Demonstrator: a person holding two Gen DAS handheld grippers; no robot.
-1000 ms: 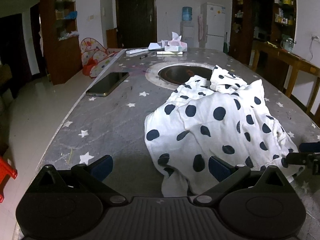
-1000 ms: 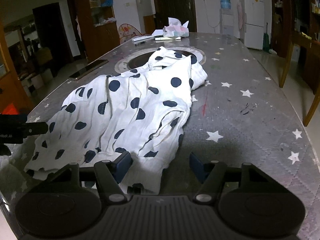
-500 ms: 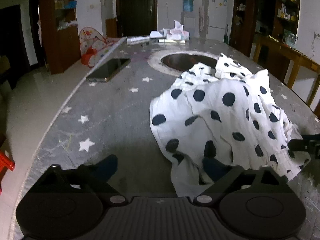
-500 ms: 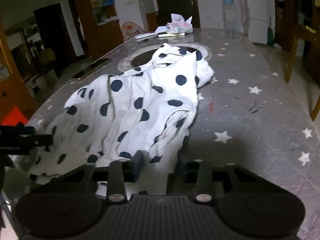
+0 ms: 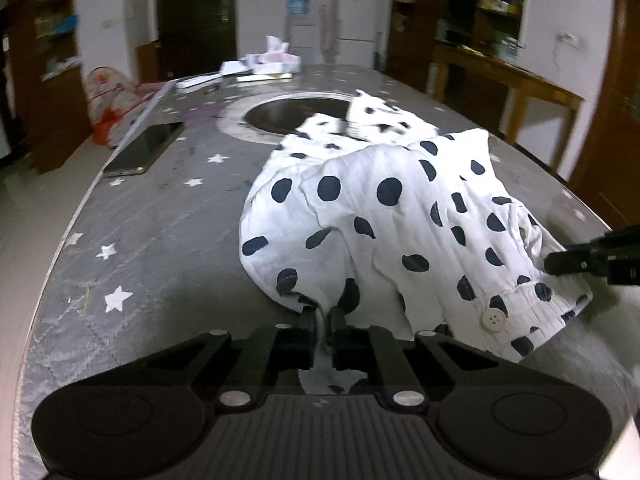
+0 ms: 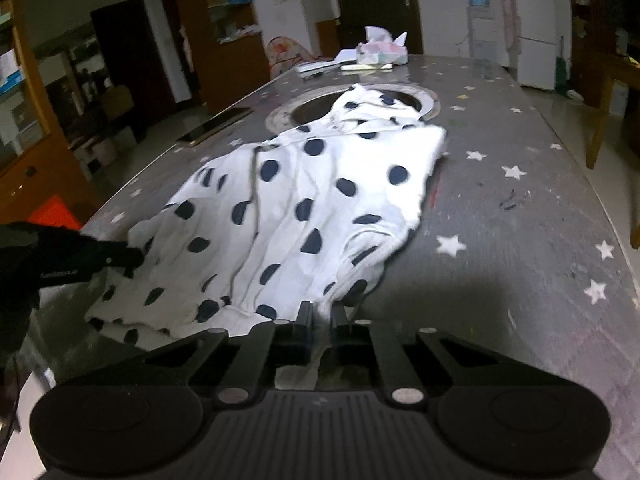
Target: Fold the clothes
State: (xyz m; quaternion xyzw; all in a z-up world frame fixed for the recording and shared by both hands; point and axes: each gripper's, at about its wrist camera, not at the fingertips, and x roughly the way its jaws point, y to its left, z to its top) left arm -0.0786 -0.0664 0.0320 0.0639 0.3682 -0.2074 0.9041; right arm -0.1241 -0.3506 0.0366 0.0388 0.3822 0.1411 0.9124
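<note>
A white garment with dark polka dots (image 5: 400, 208) lies rumpled on the grey star-patterned table (image 5: 160, 240). My left gripper (image 5: 322, 320) has its jaws closing tight on the garment's near left hem, and cloth is pinched between the pads. In the right wrist view the same garment (image 6: 312, 200) spreads ahead. There my right gripper (image 6: 320, 316) is closing on the near right hem, with fabric squeezed between its fingers. Each gripper shows in the other's view: the right gripper (image 5: 560, 262) at the cloth's right edge, the left gripper (image 6: 120, 256) at its left edge.
A round metal recess (image 5: 296, 112) sits mid-table, partly under the garment's far end. A phone (image 5: 144, 148) lies near the left edge. A tissue box (image 5: 276, 62) and papers are at the far end. A wooden side table (image 5: 500, 76) stands right.
Both grippers went from wide open to closed on the garment's near hem. The cloth has bunched and lifted slightly at both pinched spots.
</note>
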